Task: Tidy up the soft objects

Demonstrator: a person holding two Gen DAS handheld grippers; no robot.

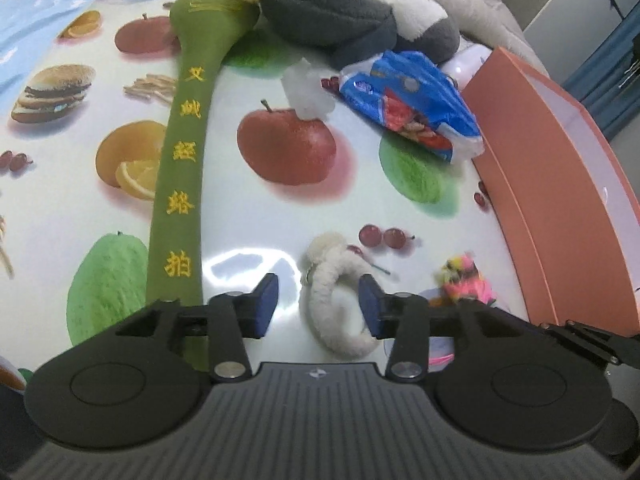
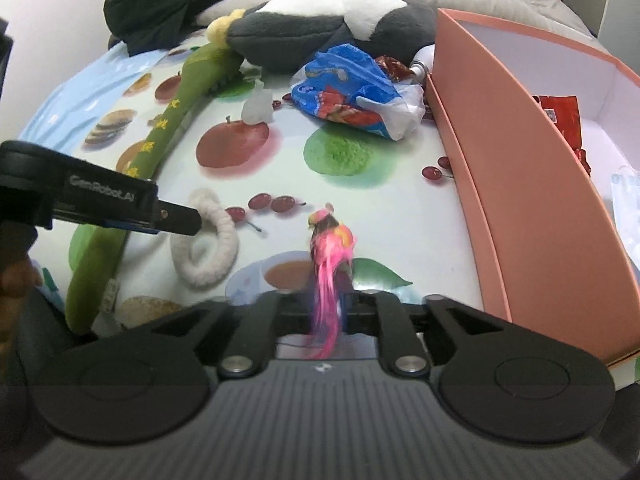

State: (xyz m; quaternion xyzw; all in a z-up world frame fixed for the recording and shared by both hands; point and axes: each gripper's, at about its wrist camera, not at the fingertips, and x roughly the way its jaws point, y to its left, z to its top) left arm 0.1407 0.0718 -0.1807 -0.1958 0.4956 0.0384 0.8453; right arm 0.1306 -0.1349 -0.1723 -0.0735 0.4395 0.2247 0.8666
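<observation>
- Right gripper (image 2: 326,312) is clamped narrow on the pink feathered toy bird with orange-yellow body (image 2: 331,252), gripping the tail plumes; bird sits just above the fruit-print glossy tablecloth (image 2: 360,200), head end away from the camera.
- Bird's long axis runs roughly straight along the gripper's line, head far, tail streaming back between the jaws.
- Step in hand, as I read it: carry the bird into the salmon-pink cardboard box (image 2: 516,184) on the right. The grip is on loose feathers only, so lift slowly, clear the box wall before swinging over, release low inside.
- Left gripper (image 1: 319,306) is wide open, straddling one side of the white fleecy ring-shaped loop (image 1: 340,300); right pad (image 1: 370,306) sits inside the ring, left pad outside. Nothing held yet; close on the loop's wall, not the hollow.
- Further out: long green plush bat with yellow embroidered characters (image 1: 180,184), crumpled blue printed plastic bag (image 1: 416,100), grey-and-white plush penguin (image 1: 340,12), all well apart from both grippers.
</observation>
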